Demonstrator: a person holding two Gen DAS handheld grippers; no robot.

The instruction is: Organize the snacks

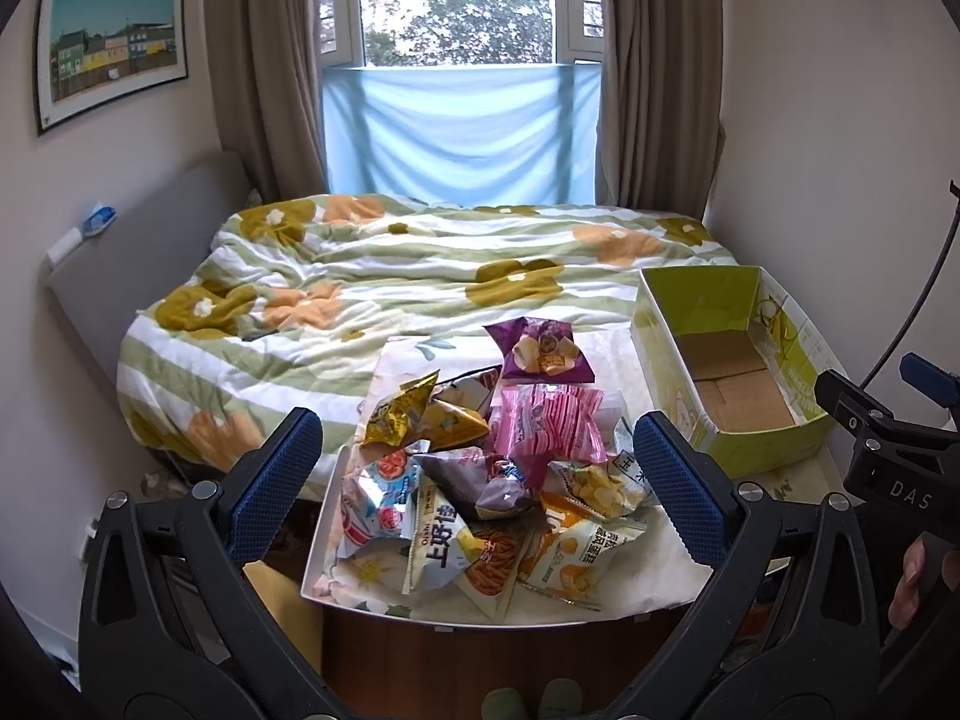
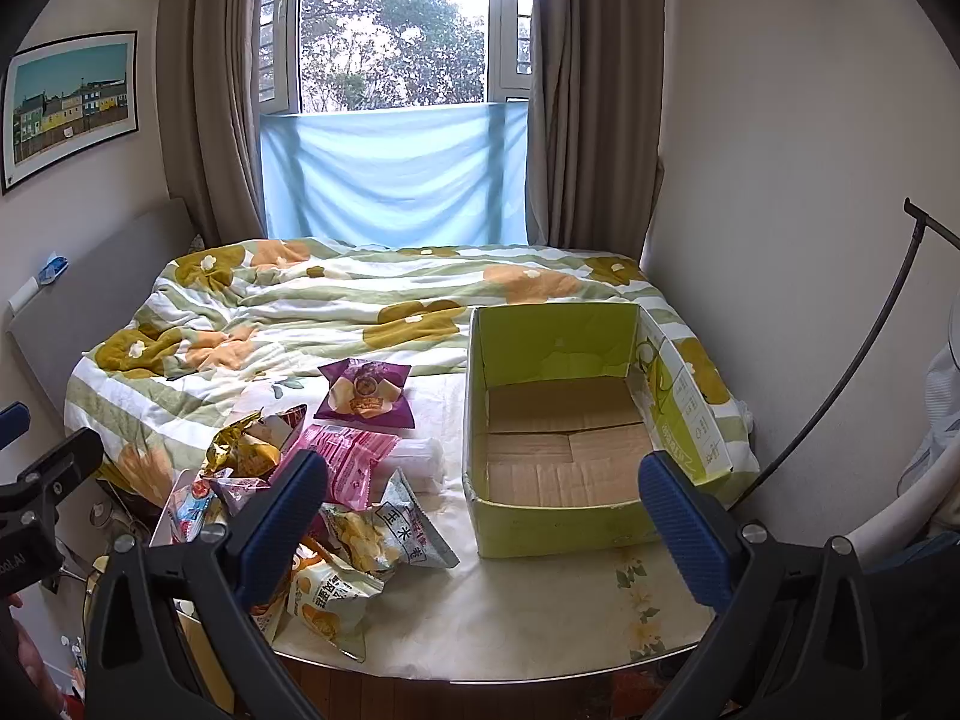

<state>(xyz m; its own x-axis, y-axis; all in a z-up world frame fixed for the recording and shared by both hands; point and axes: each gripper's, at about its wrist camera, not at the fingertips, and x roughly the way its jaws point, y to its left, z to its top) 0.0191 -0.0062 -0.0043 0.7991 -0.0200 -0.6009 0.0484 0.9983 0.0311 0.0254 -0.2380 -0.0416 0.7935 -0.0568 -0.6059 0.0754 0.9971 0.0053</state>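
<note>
A heap of several snack bags lies on a small white table at the foot of a bed. A purple chip bag sits at the far side of the heap, with a pink striped bag just nearer. To the right stands an open green cardboard box, with nothing in it. My left gripper hovers open above the heap, holding nothing. My right gripper hangs open over the table between the bags and the green box, also holding nothing.
A bed with a green, white and orange flowered quilt fills the space behind the table. A grey headboard leans at the left wall. A black curved cable runs along the right wall. A white chair edge stands at the right.
</note>
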